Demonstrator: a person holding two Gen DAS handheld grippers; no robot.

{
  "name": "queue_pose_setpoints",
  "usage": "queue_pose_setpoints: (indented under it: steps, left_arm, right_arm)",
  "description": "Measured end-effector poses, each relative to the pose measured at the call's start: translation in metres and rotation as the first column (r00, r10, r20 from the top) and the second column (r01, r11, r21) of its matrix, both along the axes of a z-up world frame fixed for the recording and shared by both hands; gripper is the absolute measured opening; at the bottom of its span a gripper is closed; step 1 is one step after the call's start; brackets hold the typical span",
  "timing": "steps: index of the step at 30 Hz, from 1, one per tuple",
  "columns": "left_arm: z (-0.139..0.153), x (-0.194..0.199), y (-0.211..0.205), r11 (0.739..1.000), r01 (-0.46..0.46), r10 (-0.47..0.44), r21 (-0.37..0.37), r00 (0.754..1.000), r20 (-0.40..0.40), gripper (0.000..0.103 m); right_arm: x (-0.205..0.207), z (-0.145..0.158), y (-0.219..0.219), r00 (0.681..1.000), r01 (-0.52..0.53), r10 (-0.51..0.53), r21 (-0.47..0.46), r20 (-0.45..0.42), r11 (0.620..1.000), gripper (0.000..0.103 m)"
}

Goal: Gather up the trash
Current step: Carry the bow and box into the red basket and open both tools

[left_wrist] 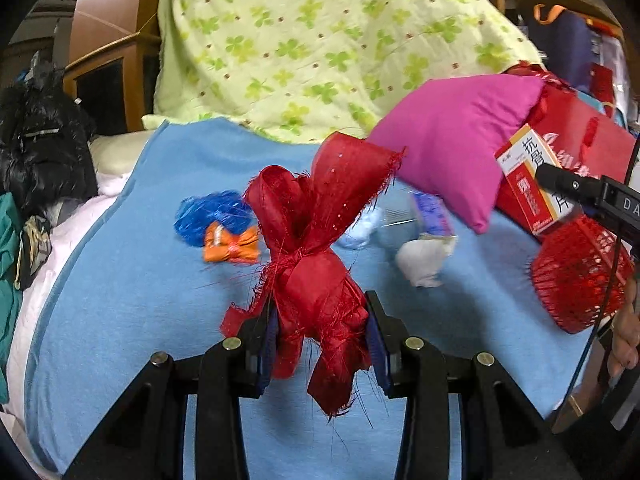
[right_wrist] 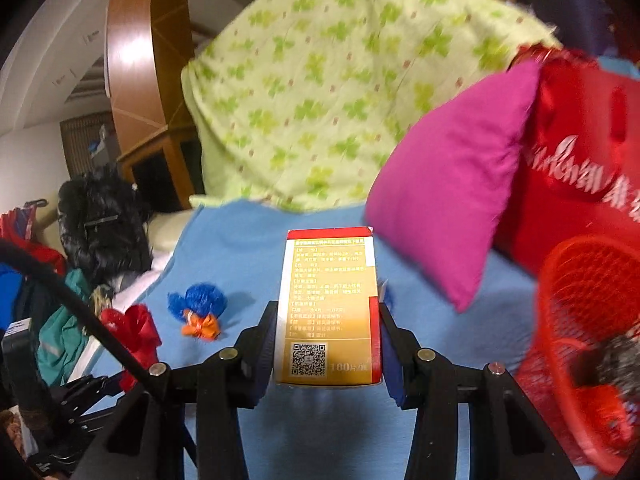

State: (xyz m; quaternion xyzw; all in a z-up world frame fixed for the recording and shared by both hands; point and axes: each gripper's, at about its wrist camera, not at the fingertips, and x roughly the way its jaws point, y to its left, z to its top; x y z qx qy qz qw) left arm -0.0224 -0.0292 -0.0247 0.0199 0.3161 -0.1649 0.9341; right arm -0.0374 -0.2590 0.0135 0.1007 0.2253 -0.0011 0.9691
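Observation:
My left gripper (left_wrist: 320, 334) is shut on a frayed red ribbon bow (left_wrist: 316, 248), held up over the blue blanket (left_wrist: 128, 300). My right gripper (right_wrist: 326, 344) is shut on a red, white and gold medicine box (right_wrist: 330, 304), lifted above the same blanket (right_wrist: 224, 248); the box (left_wrist: 528, 184) also shows at the right of the left wrist view. A red mesh basket (left_wrist: 576, 276) stands at the right, and in the right wrist view the basket (right_wrist: 588, 320) holds some red and grey scraps. On the blanket lie a blue wad with an orange wrapper (left_wrist: 230, 244), a white crumpled tissue (left_wrist: 424, 256) and pale blue scraps (left_wrist: 364, 224).
A pink cushion (left_wrist: 452, 144) leans on a red bag (left_wrist: 580, 132) at the right rear. A green clover-print cloth (left_wrist: 312, 40) rises behind the blanket. A black jacket (left_wrist: 40, 140) and other clothes pile at the left. A hand (left_wrist: 626, 332) shows at the right edge.

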Motion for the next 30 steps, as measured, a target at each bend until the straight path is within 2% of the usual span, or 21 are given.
queue_pose_setpoints:
  steps: [3, 10, 13, 21, 30]
  left_arm:
    - [0.016, -0.006, -0.016, 1.0, 0.021, -0.021, 0.023, 0.999, 0.027, 0.042]
    - [0.062, -0.029, -0.057, 0.995, 0.029, -0.043, 0.1, 0.988, 0.146, 0.042]
    - [0.074, -0.037, -0.069, 0.993, 0.038, -0.057, 0.116, 0.985, 0.165, 0.042]
    - [0.096, -0.057, -0.101, 0.983, 0.054, -0.092, 0.176, 0.971, 0.22, 0.043]
    - [0.105, -0.068, -0.147, 0.97, 0.112, -0.164, 0.217, 0.956, 0.242, 0.043]
  right_arm:
    - [-0.018, 0.009, -0.014, 0.999, 0.019, -0.019, 0.011, 0.041, 1.0, 0.048]
    - [-0.052, 0.017, -0.04, 0.993, 0.075, -0.078, 0.033, 0.092, 0.997, 0.048]
    - [-0.068, 0.021, -0.051, 0.987, 0.098, -0.103, 0.04, 0.12, 0.994, 0.048]
    - [-0.095, 0.025, -0.08, 0.974, 0.146, -0.16, 0.101, 0.157, 0.984, 0.048]
    - [-0.112, 0.023, -0.123, 0.959, 0.209, -0.236, 0.174, 0.156, 0.962, 0.048]
